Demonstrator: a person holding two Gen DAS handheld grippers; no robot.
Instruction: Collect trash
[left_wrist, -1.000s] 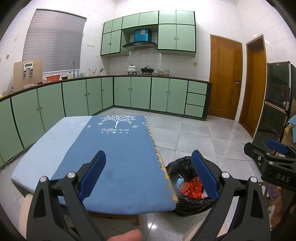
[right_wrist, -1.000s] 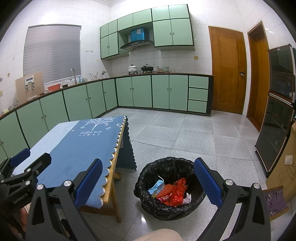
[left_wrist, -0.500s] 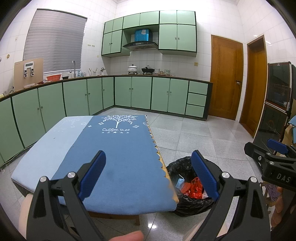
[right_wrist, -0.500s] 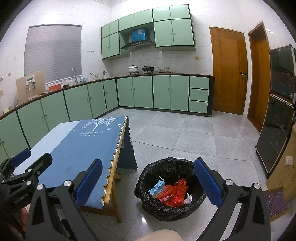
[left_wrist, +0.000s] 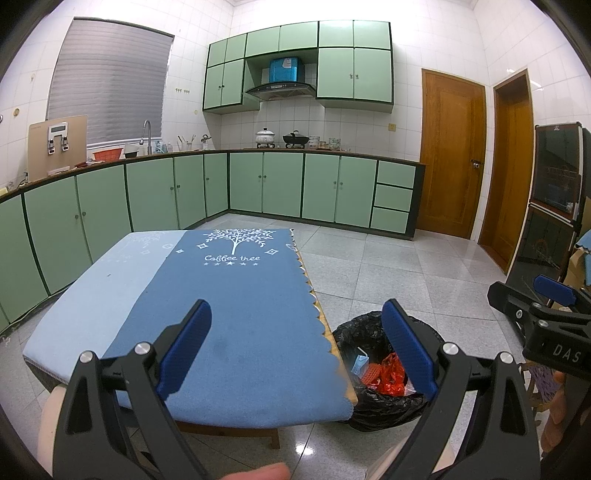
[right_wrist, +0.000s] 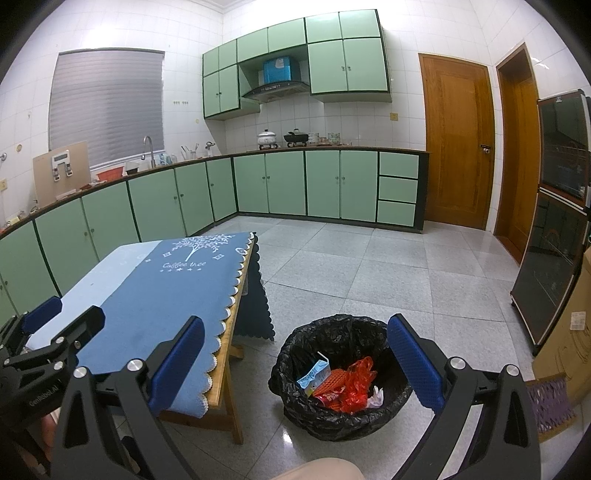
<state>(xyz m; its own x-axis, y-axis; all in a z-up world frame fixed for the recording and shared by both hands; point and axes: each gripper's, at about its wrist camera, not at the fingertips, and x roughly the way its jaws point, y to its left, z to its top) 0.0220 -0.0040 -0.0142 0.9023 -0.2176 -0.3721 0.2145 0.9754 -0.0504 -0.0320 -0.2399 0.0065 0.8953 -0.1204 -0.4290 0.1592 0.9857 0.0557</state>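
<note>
A black-lined trash bin (right_wrist: 325, 339) stands on the floor right of the low table (right_wrist: 147, 291). It holds a blue drink carton (right_wrist: 314, 374), red plastic wrappers (right_wrist: 351, 384) and a white scrap. The bin also shows in the left wrist view (left_wrist: 354, 332) past the table's right edge. My left gripper (left_wrist: 295, 343) is open and empty above the blue tablecloth (left_wrist: 236, 295). My right gripper (right_wrist: 293, 360) is open and empty above the bin. I see no loose trash on the cloth.
Green cabinets (left_wrist: 280, 184) line the left and far walls. Two wooden doors (right_wrist: 456, 144) are at the back right. A dark glass cabinet (right_wrist: 554, 221) and a cardboard box (right_wrist: 569, 332) stand on the right. Tiled floor (right_wrist: 388, 266) lies beyond the bin.
</note>
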